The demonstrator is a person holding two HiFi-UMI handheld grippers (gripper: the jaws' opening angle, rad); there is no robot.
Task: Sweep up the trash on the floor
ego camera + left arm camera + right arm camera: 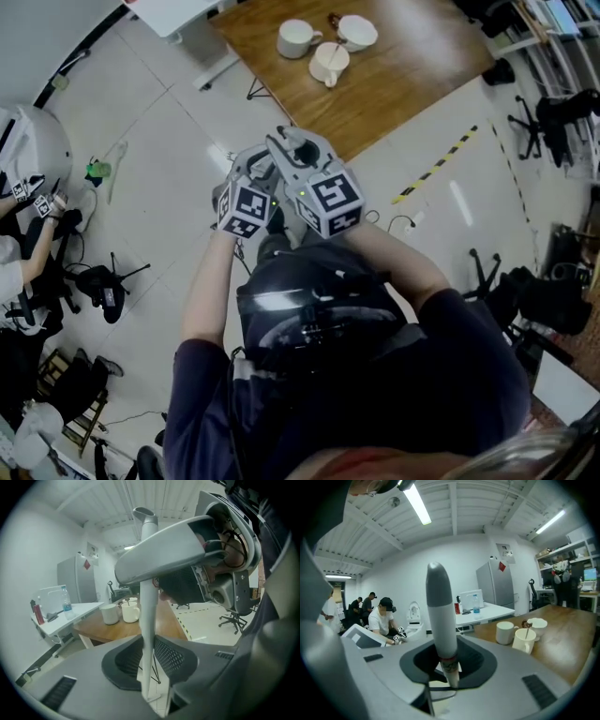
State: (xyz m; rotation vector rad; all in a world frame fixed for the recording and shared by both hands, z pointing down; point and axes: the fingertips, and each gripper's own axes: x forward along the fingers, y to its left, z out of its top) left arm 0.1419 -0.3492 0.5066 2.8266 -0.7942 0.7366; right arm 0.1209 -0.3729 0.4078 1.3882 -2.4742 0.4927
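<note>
Floor tiles (178, 131) below, table (403, 80) at twelve o'clock: left gripper (149, 660) clamps the white handle (149, 616), right gripper (447, 666) the grey handle (440, 616), both likely light, stiff.

Bright, even light falls from overhead. In the right gripper view a ceiling tube light (416, 504) burns out to plain white. The pale floor (169, 141) throws back soft streaks of glare, and shadows under the wooden table (394, 75) stay faint along its near edge. Both gripper views bend strongly, with straight lines curving and corners going black. The white pole (149, 620) and the grey handle (439, 620), both close to the lens, look soft. The head view's lower half is dark, and its bottom right corner is smeared.
</note>
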